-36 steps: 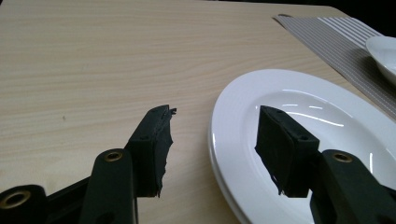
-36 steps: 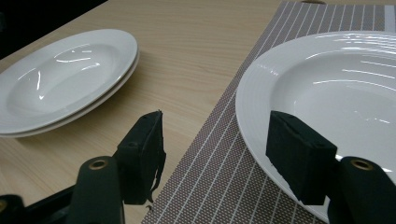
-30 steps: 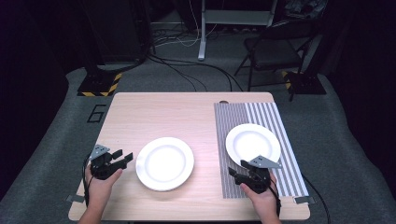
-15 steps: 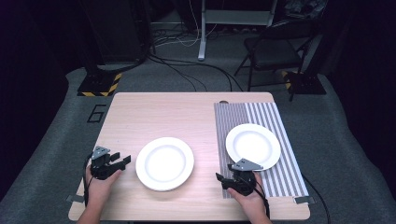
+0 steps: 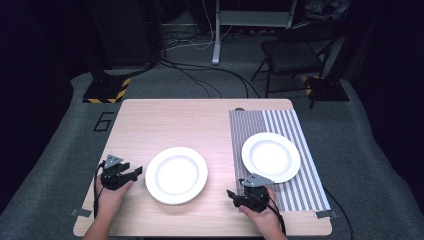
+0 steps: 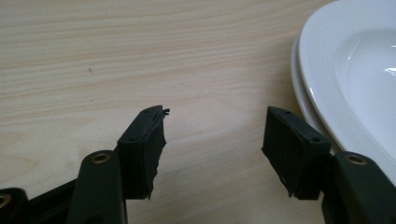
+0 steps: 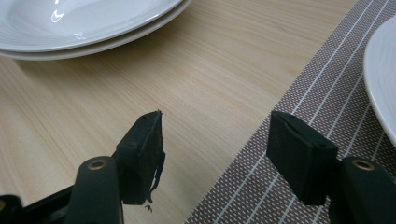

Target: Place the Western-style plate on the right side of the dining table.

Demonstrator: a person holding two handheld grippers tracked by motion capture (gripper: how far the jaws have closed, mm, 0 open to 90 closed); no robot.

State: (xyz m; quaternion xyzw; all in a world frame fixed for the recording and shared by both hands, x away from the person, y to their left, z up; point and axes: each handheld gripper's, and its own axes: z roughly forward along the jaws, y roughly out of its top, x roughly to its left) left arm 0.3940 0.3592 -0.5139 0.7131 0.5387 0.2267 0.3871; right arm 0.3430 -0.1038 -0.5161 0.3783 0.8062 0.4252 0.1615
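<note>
Nearest the person, the left hand-held gripper (image 5: 134,172) rests low on the worktop (image 5: 190,120) just left of the stacked plates (image 5: 176,175). Its jaws stand wide apart with nothing between them, and in the left gripper view the right pad (image 6: 292,149) sits just beside the stack's rim (image 6: 303,88). The right hand-held gripper (image 5: 234,196) lies to the right of the stack, near the edge of the striped placemat (image 5: 290,125). It too gapes open and empty, pointing back toward the stack.

The stack is two white plates, one nested in the other, as the doubled rim shows in the right gripper view (image 7: 93,44). They look like glazed ceramic, so I judge them stiff, fairly heavy for a jaw grip, smooth and slippery, and liable to chip or break if dropped. The rim is the only place to take hold: a pad under the lip and one above, at the edge nearest each gripper. Taking only the upper plate means slipping a pad into the thin gap between the two rims.

Farther off, to the right of the stack, a single white plate (image 5: 270,156) sits on the placemat.
</note>
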